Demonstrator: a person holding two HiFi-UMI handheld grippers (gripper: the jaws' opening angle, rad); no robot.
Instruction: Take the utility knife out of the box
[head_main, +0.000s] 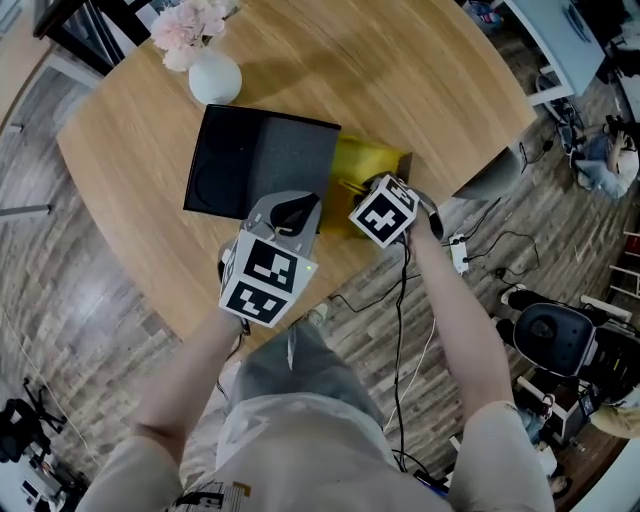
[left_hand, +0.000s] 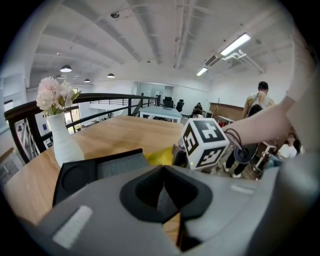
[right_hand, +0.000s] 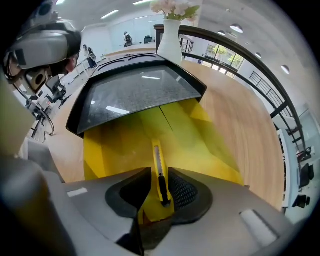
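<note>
A yellow utility knife with a black slider lies in the open yellow box, lengthwise along the bottom. The box's black lid stands folded back beyond it. My right gripper points steeply down into the box; its jaws stand apart on either side of the knife's near end, with a gap on the left side. From the head view the box and lid sit near the table's front edge. My left gripper hovers over the lid's near edge, jaws together and empty.
A white vase of pink flowers stands behind the lid on the round wooden table. The table's edge runs just under both hands. Cables and a power strip lie on the floor to the right. People stand beyond the table.
</note>
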